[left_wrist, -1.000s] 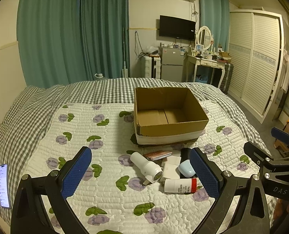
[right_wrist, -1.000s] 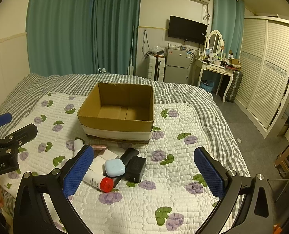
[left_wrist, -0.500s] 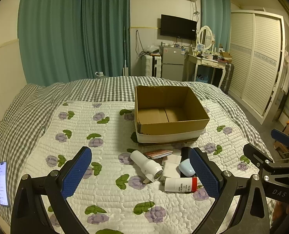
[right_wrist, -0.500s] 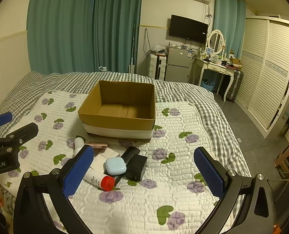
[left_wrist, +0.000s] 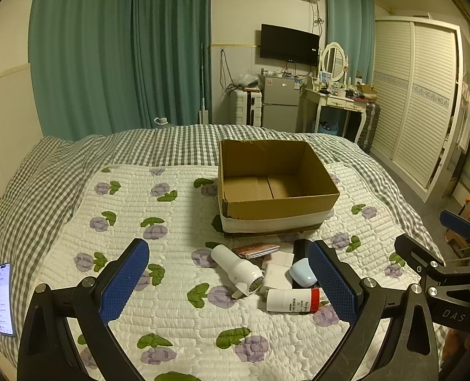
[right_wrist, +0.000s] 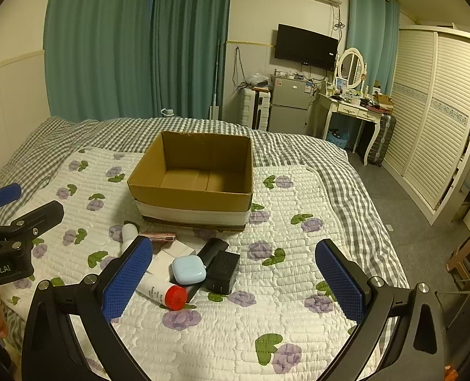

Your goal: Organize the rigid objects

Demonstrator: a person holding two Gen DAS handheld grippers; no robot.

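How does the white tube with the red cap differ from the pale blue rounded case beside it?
The white tube with the red cap is long and cylindrical; the pale blue rounded case is short and pebble-shaped. The tube is two-coloured with printed text; the case is one plain colour. The tube lies on its side on the quilt; the case rests partly atop a black item. Both sit outside the empty cardboard box.

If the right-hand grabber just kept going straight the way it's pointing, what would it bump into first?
Probably the black charger block beside the pale blue case, or the quilt just in front of it. The open right gripper points down at that spot, and nothing shows between its fingers and the pile. Depth is uncertain in this fisheye view.
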